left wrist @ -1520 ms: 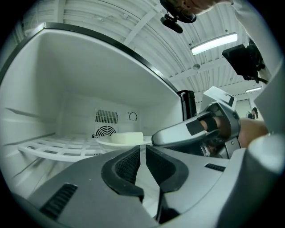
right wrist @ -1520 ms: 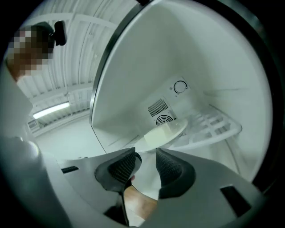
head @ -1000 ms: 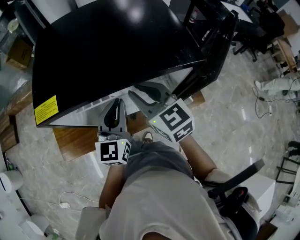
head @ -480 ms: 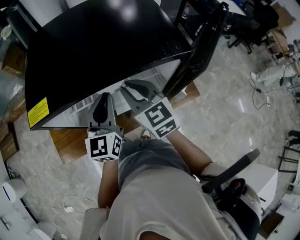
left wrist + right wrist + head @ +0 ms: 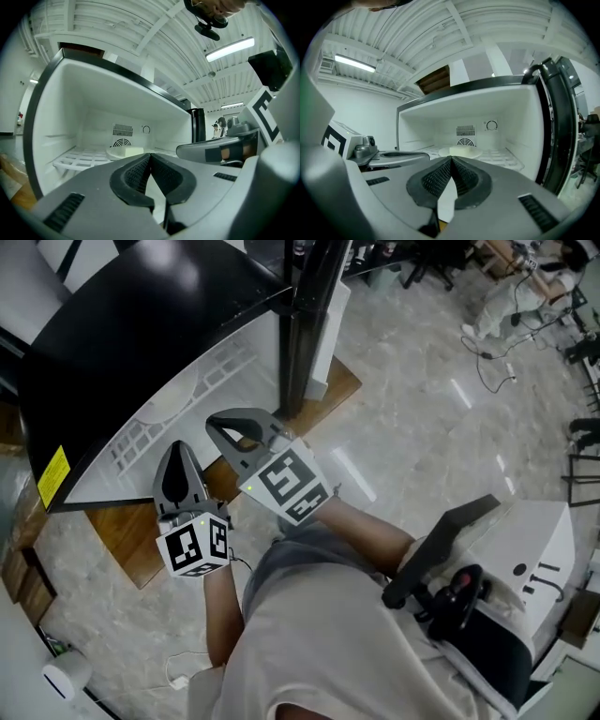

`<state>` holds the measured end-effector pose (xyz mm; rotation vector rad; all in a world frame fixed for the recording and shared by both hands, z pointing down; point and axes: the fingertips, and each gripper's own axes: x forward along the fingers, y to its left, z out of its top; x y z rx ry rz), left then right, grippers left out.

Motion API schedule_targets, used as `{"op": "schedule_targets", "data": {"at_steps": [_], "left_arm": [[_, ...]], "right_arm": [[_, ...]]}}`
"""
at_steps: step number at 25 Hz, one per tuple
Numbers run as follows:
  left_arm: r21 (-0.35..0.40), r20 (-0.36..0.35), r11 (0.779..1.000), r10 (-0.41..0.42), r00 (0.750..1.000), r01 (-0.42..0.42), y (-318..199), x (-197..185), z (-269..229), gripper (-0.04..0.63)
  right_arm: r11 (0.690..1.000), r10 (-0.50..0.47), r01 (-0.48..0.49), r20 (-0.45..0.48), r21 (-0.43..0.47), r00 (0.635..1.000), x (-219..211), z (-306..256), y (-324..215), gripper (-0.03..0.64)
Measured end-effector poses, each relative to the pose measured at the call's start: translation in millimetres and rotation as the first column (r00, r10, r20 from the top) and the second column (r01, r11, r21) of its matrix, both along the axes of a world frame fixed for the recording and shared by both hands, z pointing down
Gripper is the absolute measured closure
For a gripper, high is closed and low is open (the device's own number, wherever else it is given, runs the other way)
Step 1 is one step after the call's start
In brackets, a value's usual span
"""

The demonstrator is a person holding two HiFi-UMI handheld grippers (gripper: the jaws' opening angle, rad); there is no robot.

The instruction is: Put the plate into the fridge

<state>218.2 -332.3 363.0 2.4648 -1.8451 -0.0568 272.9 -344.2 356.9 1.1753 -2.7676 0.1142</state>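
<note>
Plate sits inside the fridge, flat on the white wire shelf, toward the back near the vent. A pale block lies on top of it.

Left tongs: jaws pressed together, nothing between them. Right tongs: same, closed and empty. Both hang outside the opening, side by side, well clear of the plate.

Placement looks done; likely only the door is left, standing open at the right.

Risks, as I judge them:
- Door swung shut while either tongs still point into the opening: it would catch the tips.
- Closed jaws give only a blunt push on the door edge; a slip could slam it and jolt the block off the plate.
- Plate itself seems deep enough to clear the door.

Count: plate 1, block 1, fridge 1, door 1, shelf 1 seen, tongs 2.
</note>
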Motion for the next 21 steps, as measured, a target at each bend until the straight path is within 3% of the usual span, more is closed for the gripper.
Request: {"op": "schedule_targets", "data": {"at_steps": [9,21], "left_arm": [[-0.032,-0.012,0.999,-0.008,1.000,0.008,116,-6,-18,0.577],[-0.083,-0.058,0.994,0.060,0.997,-0.064,248,-17,-27,0.577]], "right_arm": [[0.995,0.101,-0.101,-0.013,-0.017,0.995,13,-20,124,0.600],[0.977,0.196,-0.201,-0.067,-0.073,0.978,8,-19,258,0.600]]}}
